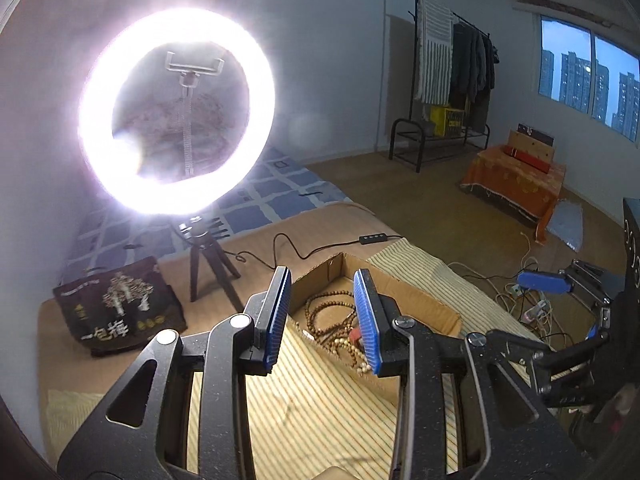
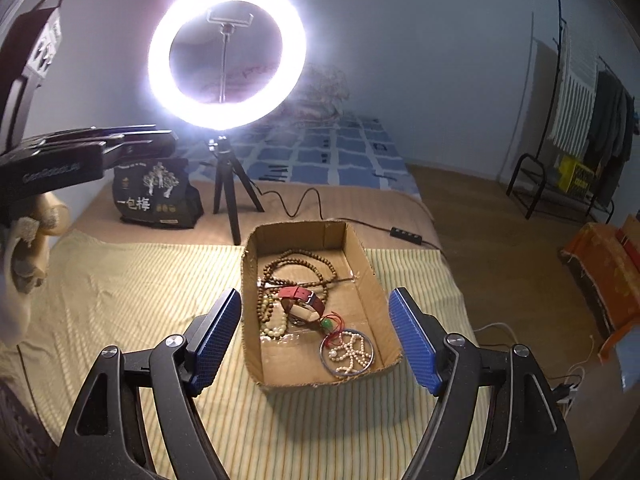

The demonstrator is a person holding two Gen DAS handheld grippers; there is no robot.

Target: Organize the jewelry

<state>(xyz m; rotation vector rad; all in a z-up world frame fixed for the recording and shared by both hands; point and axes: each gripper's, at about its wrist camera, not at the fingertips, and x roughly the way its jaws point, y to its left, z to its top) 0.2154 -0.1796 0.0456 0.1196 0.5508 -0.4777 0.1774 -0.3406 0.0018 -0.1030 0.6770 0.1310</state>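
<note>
An open cardboard box [image 2: 296, 226] lies on a striped yellow cloth [image 2: 140, 300]. Inside are a long brown bead necklace [image 2: 304, 258], a red watch strap [image 2: 298, 293], a pale bead bracelet [image 2: 276, 330], a green bead on red string [image 2: 327, 323] and a blue hoop with pearl beads [image 2: 352, 354]. My right gripper [image 2: 316, 340] hovers above the box's near end, open wide and holding nothing. My left gripper [image 1: 324, 316] is open with a narrower gap, also holding nothing, above the box's [image 1: 420, 292] left side. Behind it I see the brown beads [image 1: 320, 312].
A lit ring light on a small tripod [image 2: 228, 196] stands behind the box, its cable and switch [image 2: 404, 235] trailing right. A black printed bag [image 2: 156, 196] sits at the back left. On the floor to the right are a clothes rack [image 2: 580, 120] and an orange-draped low table [image 2: 600, 264].
</note>
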